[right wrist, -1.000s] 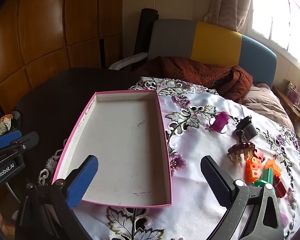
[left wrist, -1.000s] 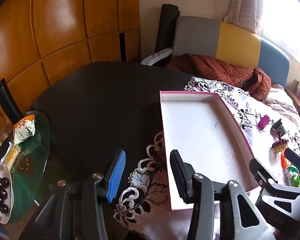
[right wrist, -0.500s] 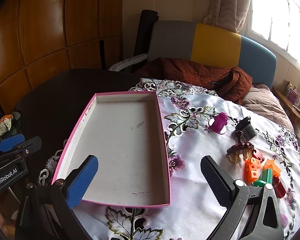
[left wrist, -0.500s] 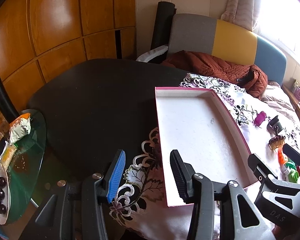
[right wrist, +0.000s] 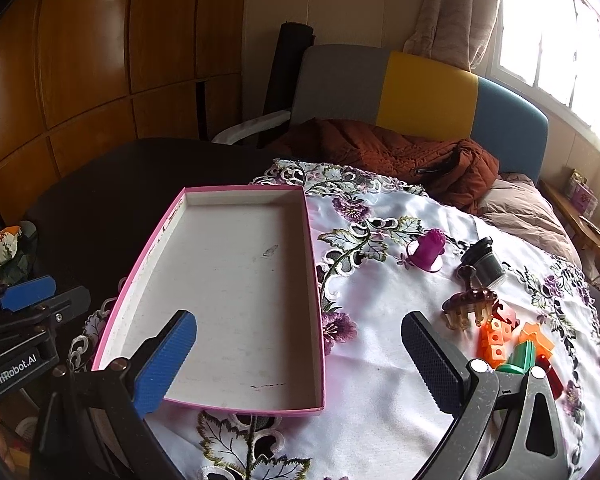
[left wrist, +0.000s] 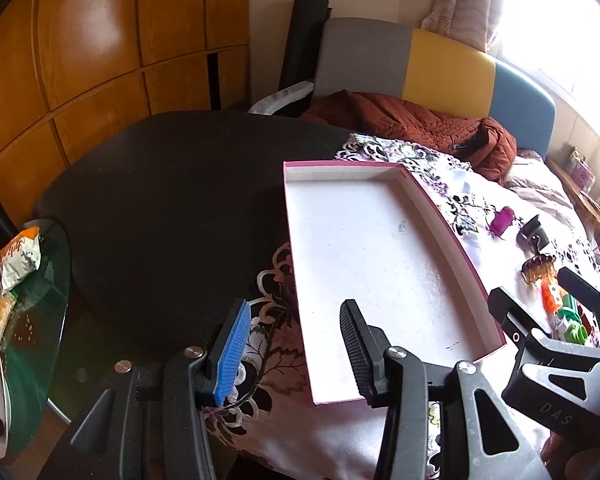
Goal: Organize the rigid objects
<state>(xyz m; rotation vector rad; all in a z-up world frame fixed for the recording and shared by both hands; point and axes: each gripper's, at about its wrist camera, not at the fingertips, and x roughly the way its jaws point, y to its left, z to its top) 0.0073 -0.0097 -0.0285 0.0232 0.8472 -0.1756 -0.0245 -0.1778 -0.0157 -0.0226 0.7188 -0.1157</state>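
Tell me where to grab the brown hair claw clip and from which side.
Grip the brown hair claw clip across its arched spine, coming down from above with the right gripper. Its teeth point toward the cloth, so the smooth rounded back is the exposed part; orange blocks crowd its right side.

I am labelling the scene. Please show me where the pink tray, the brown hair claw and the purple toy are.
pink tray [right wrist: 314, 280]: right wrist view, on its right wall.
brown hair claw [right wrist: 470, 304]: right wrist view, on its arched back.
purple toy [right wrist: 430, 248]: right wrist view, on its body.
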